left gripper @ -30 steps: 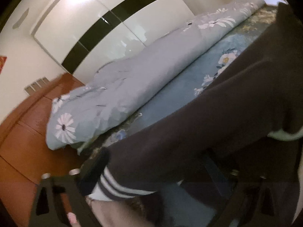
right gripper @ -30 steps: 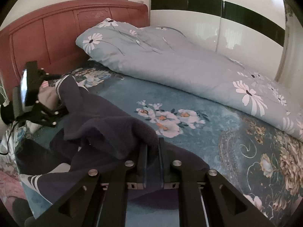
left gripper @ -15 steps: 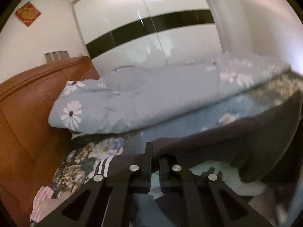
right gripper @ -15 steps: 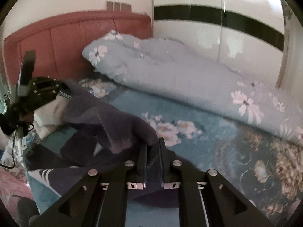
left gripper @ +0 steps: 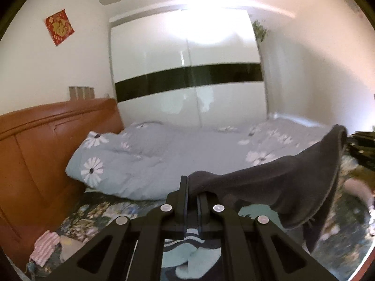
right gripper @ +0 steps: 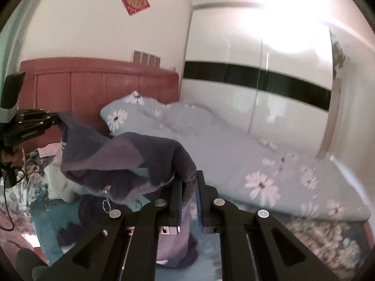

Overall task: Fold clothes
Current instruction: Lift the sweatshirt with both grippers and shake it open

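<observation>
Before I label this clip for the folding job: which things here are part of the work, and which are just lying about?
Part of the job:
- dark garment, lifted above the bed
- left gripper, shut on its edge
- right gripper, shut on another part

Just lying about:
- daisy-print duvet
- floral bedsheet
- wooden headboard
- pink striped cloth
- wardrobe

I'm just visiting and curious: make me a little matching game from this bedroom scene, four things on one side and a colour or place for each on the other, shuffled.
Things:
1. dark garment
2. quilt
3. headboard
4. red paper square

Descriptions:
A. reddish-brown wood
B. pale blue with white daisies
C. stuck high on the wall
D. lifted off the bed, pinched by the left gripper and right gripper

Pairs: 1-D, 2-B, 3-A, 4-C
</observation>
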`<state>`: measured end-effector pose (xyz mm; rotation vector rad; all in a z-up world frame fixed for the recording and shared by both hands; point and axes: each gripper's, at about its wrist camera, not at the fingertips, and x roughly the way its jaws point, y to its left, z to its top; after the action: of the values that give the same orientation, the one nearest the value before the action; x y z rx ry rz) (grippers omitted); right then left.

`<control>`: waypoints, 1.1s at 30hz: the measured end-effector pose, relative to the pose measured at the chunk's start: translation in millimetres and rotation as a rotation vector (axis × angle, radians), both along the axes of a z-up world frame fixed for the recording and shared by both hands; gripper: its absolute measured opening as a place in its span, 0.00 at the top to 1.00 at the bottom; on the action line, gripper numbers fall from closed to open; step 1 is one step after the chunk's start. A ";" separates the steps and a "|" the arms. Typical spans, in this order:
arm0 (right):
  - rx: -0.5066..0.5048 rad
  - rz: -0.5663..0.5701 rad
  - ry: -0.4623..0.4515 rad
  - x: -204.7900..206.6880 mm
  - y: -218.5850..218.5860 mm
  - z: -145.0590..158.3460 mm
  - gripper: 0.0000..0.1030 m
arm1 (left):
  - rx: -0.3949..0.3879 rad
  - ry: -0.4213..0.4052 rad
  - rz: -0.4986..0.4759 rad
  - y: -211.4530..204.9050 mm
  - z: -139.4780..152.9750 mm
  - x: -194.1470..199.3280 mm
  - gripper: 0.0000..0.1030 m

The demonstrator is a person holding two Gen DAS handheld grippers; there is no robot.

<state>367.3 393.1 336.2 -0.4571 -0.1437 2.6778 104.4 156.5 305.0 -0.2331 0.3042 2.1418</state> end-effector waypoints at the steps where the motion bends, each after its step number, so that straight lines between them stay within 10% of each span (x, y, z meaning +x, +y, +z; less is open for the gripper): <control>1: 0.013 0.000 0.012 5.2 -0.8 8.2 0.90 | 0.005 0.006 -0.008 -0.5 3.7 3.1 0.94; 8: -0.016 0.000 -0.041 -14.9 22.0 18.5 0.90 | -0.039 -0.078 -0.033 13.3 -21.0 -9.7 0.94; 17: -0.375 0.036 -0.417 -132.8 88.3 -147.4 0.90 | -0.248 -0.481 0.067 35.3 -211.2 -80.7 0.94; 24: -0.418 0.036 -0.533 -144.0 85.0 -208.1 0.89 | -0.278 -0.592 0.048 34.5 -262.8 -85.6 0.93; 33: -0.476 0.062 -0.407 -99.8 56.2 -187.5 0.44 | -0.317 -0.558 -0.025 38.0 -267.3 -95.1 0.86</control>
<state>267.5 449.3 148.7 -1.1571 0.3774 2.6315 9.3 194.5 37.7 -0.9801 0.3113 1.9013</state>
